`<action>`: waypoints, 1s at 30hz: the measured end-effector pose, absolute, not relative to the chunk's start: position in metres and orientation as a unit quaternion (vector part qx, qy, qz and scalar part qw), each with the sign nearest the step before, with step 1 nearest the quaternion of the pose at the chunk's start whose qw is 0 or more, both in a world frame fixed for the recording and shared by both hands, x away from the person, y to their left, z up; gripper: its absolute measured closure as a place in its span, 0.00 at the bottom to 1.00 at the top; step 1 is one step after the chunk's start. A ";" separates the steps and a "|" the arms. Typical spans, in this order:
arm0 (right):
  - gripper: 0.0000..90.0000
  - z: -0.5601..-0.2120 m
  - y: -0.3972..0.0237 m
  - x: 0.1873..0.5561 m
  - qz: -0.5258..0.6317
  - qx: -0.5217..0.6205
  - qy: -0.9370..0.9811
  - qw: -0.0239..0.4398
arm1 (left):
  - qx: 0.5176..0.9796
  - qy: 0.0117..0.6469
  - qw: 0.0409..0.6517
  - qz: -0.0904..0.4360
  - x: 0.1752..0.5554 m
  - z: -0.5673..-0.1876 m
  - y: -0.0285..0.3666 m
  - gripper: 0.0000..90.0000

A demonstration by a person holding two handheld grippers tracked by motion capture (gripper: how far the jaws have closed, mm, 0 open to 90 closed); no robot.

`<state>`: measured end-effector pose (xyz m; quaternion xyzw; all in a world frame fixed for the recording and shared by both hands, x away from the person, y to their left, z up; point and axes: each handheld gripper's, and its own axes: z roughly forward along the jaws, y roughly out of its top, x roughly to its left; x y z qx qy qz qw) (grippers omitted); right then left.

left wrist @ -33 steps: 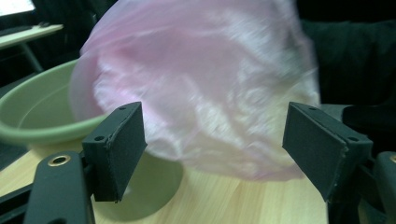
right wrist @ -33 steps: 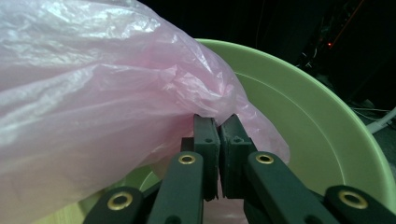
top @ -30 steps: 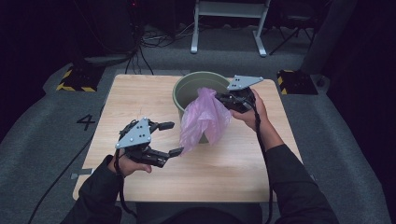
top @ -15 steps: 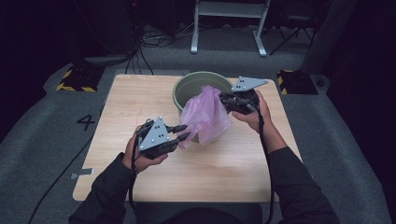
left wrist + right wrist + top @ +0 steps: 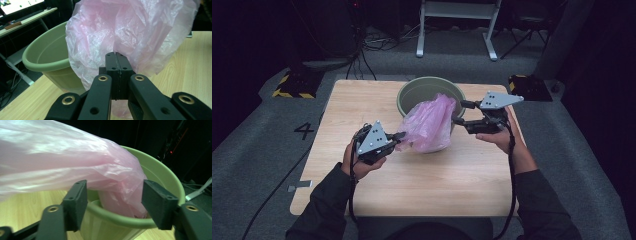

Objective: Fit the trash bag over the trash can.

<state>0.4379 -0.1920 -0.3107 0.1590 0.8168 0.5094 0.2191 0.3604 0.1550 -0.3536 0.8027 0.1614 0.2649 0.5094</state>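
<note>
Left gripper [image 5: 398,135] is clamping a fold of the pink plastic bag [image 5: 428,124], jaws fully together on the film. Right gripper [image 5: 460,112] has just been opening; its pads are standing apart with the bag's upper end between them, not pressing it. The bag is hanging half in, half out of the green bucket [image 5: 412,90], which is sitting near the table's [image 5: 362,195] far edge, about mid-width; the bag's lower bulk is spilling toward the table's middle. Risks: with one pinch point carrying it, the thin film is likely stretching or tearing if the left hand pulls hard, and the loose end may be sliding out of the bucket. A tug could also be dragging the light bucket toward the far edge, where margin is slim. Near half and both side edges are giving plenty of room.
</note>
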 end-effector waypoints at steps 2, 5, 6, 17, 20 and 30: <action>0.38 -0.308 -0.195 0.432 0.505 0.152 0.820 0.223 | 0.803 0.164 0.509 0.263 0.363 -0.354 0.156 1.00; 0.37 -0.305 -0.200 0.425 0.515 0.138 0.817 0.219 | 0.807 0.168 0.503 0.259 0.367 -0.356 0.156 1.00; 0.37 -0.303 -0.199 0.421 0.518 0.129 0.816 0.220 | 0.808 0.170 0.502 0.259 0.368 -0.356 0.156 1.00; 0.34 -0.286 -0.159 0.403 0.541 0.051 0.820 0.182 | 0.808 0.176 0.494 0.267 0.375 -0.359 0.155 1.00; 0.34 -0.288 -0.150 0.404 0.538 0.039 0.824 0.173 | 0.808 0.177 0.494 0.269 0.376 -0.359 0.155 1.00; 0.85 -0.300 -0.122 0.408 0.501 0.014 0.846 0.184 | 0.806 0.182 0.499 0.261 0.381 -0.363 0.157 0.99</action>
